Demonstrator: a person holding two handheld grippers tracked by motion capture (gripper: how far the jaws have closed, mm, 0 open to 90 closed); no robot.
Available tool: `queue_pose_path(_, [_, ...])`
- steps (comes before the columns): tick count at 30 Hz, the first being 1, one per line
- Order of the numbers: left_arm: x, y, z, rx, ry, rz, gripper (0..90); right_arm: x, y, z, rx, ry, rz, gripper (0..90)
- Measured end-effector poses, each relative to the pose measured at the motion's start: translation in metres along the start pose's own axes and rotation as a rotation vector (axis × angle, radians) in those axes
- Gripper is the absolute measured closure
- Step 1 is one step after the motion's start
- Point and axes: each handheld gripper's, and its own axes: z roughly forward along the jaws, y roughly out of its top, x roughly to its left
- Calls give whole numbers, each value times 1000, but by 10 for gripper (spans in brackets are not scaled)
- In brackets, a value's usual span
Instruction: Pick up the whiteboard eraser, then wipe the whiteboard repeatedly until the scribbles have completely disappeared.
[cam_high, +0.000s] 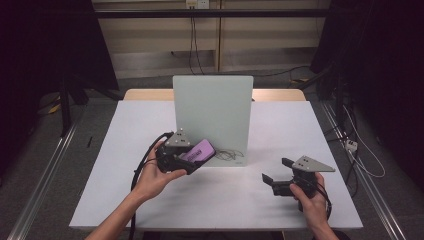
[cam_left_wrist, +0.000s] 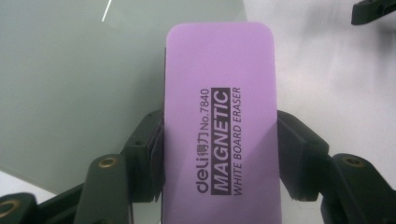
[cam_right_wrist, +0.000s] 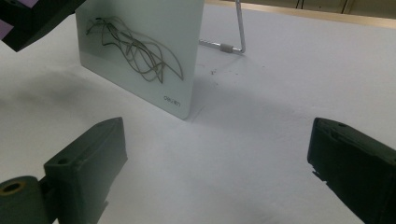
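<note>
The purple rectangular magnetic whiteboard eraser (cam_left_wrist: 219, 126) is clamped across its width by the left gripper (cam_high: 192, 159), long axis along the fingers. Scribbled marks (cam_high: 229, 154) on the pale upright whiteboard (cam_high: 212, 107) lie just beyond its tip. The right gripper (cam_high: 276, 170) is held wide open, empty, farther off.

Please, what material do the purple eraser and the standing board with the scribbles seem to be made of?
The purple eraser looks like soft foam or matte plastic: its face is dull, with rounded corners and printed lettering reading "magnetic white board eraser". The left gripper is shut on its sides. The standing board seems to be glass or glossy coated panel: pale green-grey, smooth, with a light streak reflected in it, and dark scribbles on its surface.
</note>
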Motion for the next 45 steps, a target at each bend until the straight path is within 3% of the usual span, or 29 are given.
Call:
queue_pose_path(1, [0, 0, -1, -8, -13, -14, 410, 0, 0, 0, 0, 0, -1, 43])
queue_pose_path(2, [1, 0, -2, -10, 5, -3, 410, 0, 0, 0, -1, 0, 0, 44])
queue_pose_path(3, [1, -1, -2, -29, 13, -17, 410, 0, 0, 0, -2, 0, -1, 44])
queue_pose_path(5, [2, -1, -4, -26, 13, -4, 410, 0, 0, 0, -1, -2, -1, 43])
queue_pose_path(6, [1, -1, -4, -50, 20, -20, 410, -1, 0, -1, -5, -6, -1, 43])
queue_pose_path(7, [3, -2, -5, -38, 21, -7, 410, -1, 0, -1, -5, -8, 1, 44])
queue_pose_path(12, [6, -4, -6, -52, 46, -16, 410, -1, 0, 2, 5, -13, 4, 43])
queue_pose_path(13, [5, -4, -6, -64, 47, -33, 410, -1, 0, 2, 5, -12, 8, 44])
queue_pose_path(15, [6, -4, -9, -53, 52, -20, 410, 0, 0, 2, 5, -9, 2, 44])
queue_pose_path(16, [6, -4, -9, -62, 75, -19, 410, 1, 0, 1, 5, -8, 6, 43])
queue_pose_path(23, [10, -6, -11, -85, 116, -32, 410, -1, 0, 1, 4, -1, -3, 43])
queue_pose_path(24, [11, -6, -13, -68, 131, -10, 410, 0, 0, 1, 4, 1, -3, 44])
queue_pose_path(25, [11, -7, -13, -91, 129, -36, 410, 0, 0, 1, 2, 1, -7, 44])
queue_pose_path(26, [12, -7, -15, -81, 138, -22, 410, 1, 0, 0, 2, 3, -8, 44])
queue_pose_path(29, [15, -7, -16, -102, 161, -28, 410, 1, 0, 0, 0, 4, -12, 43])
queue_pose_path(30, [17, -7, -17, -95, 149, -19, 410, 1, 0, 0, 0, 3, -13, 44])
queue_pose_path(31, [16, -7, -16, -112, 143, -34, 410, 1, 0, 0, 0, 2, -12, 44])
queue_pose_path(33, [17, -7, -17, -97, 147, -12, 410, 0, 0, 0, -1, 0, -10, 44])
queue_pose_path(35, [16, -7, -15, -111, 152, -21, 410, 0, 0, 0, 0, -1, -9, 44])
queue_pose_path(36, [17, -7, -16, -86, 150, 1, 410, 0, 0, 0, 1, -1, -9, 44])
queue_pose_path(39, [16, -8, -13, -101, 154, -3, 410, 1, 0, 0, 2, 0, -11, 44])
queue_pose_path(45, [11, -14, -3, -53, 217, 87, 412, 0, 0, 0, 3, 2, -9, 44])
